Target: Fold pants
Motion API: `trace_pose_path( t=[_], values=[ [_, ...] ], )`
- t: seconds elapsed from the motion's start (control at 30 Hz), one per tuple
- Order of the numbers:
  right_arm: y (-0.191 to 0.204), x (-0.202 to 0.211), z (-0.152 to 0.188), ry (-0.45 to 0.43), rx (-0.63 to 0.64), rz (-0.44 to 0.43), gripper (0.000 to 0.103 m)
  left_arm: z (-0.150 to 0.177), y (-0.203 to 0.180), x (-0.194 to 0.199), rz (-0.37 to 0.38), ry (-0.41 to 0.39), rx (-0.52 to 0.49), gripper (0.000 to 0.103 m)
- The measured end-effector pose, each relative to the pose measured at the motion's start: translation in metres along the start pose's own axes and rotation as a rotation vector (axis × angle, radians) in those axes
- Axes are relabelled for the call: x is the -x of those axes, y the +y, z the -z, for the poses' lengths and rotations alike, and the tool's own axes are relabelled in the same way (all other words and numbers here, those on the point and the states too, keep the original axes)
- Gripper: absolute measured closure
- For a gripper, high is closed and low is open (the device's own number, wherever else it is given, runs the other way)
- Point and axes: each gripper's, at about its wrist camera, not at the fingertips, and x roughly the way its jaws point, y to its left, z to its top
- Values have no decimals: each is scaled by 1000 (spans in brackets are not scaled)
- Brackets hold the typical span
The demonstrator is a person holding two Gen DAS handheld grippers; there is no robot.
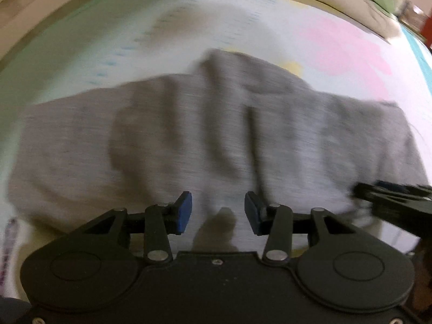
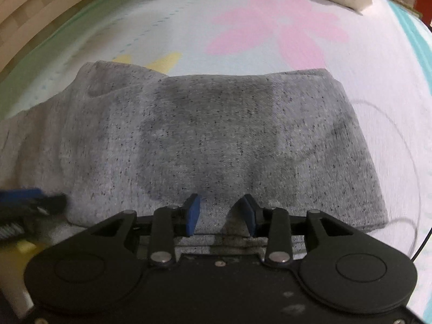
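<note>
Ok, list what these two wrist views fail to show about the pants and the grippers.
- Pants near edge: hidden in both views behind the black gripper bodies.
- Pants' left end: cut off by the right wrist view's edge; smeared by motion blur in the left wrist view.
- Fold layers: too blurred to count in the left wrist view.
- Left hand-held gripper and right hand-held gripper: jaws apart, nothing gripped; contact with cloth unclear.
</note>
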Motion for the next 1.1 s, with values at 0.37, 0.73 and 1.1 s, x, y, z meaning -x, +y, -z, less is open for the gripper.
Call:
trace_pose_path(
  t=[0.37, 0.73, 1.1],
  values=[
    [-19, 11, -1, -13, -52, -46, 62, -39, 163, 27, -94, -34, 259, 45],
    [-21, 10, -1, -31, -57, -53, 62, -33, 241, -27, 19, 83, 369, 36],
    [-19, 12, 0, -52, -58, -52, 62, -27, 254, -49, 212, 63, 358, 2]
  ],
)
